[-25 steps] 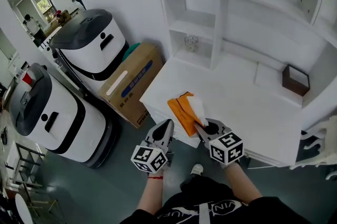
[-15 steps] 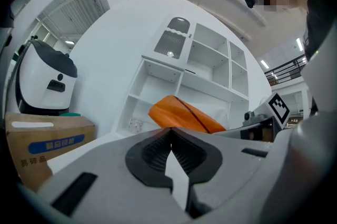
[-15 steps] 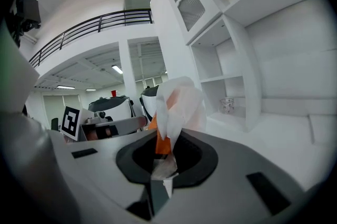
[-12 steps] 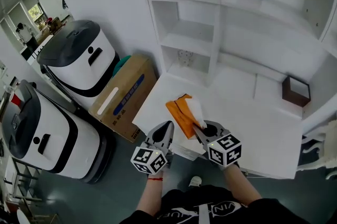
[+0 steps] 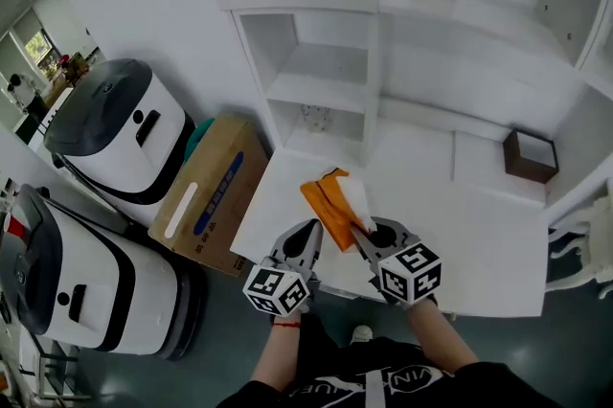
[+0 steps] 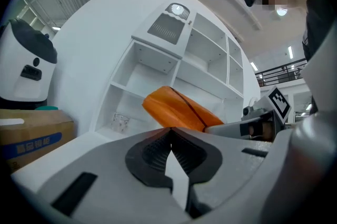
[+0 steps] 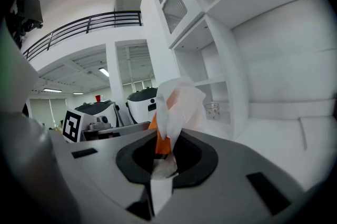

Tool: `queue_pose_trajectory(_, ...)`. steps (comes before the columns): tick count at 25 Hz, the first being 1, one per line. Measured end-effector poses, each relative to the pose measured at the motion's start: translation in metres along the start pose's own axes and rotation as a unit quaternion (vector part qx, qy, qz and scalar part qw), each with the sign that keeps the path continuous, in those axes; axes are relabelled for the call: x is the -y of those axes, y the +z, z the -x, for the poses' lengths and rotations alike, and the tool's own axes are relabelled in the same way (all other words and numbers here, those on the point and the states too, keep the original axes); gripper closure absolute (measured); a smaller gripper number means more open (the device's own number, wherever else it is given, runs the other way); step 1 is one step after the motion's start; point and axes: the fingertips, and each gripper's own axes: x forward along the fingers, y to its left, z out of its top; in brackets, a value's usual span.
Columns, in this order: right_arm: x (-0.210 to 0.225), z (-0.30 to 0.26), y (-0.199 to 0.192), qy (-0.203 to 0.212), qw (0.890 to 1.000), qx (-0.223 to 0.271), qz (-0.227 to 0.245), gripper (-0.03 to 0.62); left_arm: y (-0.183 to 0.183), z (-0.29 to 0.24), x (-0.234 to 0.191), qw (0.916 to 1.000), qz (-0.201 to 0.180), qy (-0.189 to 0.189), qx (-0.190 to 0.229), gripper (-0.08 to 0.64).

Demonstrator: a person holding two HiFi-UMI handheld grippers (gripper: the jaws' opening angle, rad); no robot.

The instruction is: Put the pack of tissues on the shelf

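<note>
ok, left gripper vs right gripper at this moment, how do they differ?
1. Left gripper has its jaws together with nothing between them. Right gripper is shut on the orange pack of tissues.
2. The left gripper view is clear over its jaws. In the right gripper view, white tissue rises in front of the camera.

Shared: both are held side by side, pointing toward the white shelf unit.
</note>
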Motion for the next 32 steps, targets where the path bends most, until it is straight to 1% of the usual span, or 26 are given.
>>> queue_pose_trajectory(4, 0.016, -0.018, 0.016, -0.034, 0.999, 0.011, -0.006, 0.560, 0.014, -0.025, -0.013, 0.9992, -0.009, -0.037, -0.006, 0.554)
queue_pose_trajectory(8, 0.027, -0.046, 0.038, -0.065, 0.997, 0.026, -0.017, 0.560, 0.031, -0.044, -0.040, 0.9973, -0.018, -0.069, -0.019, 0.554)
queue_pose_trajectory(13, 0.030, -0.078, 0.067, -0.086, 0.995, 0.045, -0.014, 0.560, 0.054, -0.064, -0.074, 0.9953, -0.018, -0.094, -0.016, 0.554)
queue_pose_trajectory(17, 0.035, -0.098, 0.088, -0.101, 0.993, 0.057, -0.006, 0.560, 0.064, -0.080, -0.092, 0.9933, -0.009, -0.114, -0.014, 0.554)
queue_pose_trajectory(22, 0.048, -0.111, 0.106, -0.133, 0.989, 0.064, 0.000, 0.560, 0.072, -0.097, -0.100, 0.9888, -0.009, -0.148, -0.016, 0.554)
queue_pose_trajectory(26, 0.057, -0.119, 0.119, -0.158, 0.985, 0.069, -0.006, 0.560, 0.078, -0.108, -0.104, 0.9848, -0.014, -0.172, -0.022, 0.554)
queue_pose_trajectory(32, 0.074, -0.123, 0.132, -0.202, 0.978, 0.055, -0.023, 0.560, 0.087, -0.124, -0.103, 0.9776, -0.012, -0.208, -0.027, 0.554)
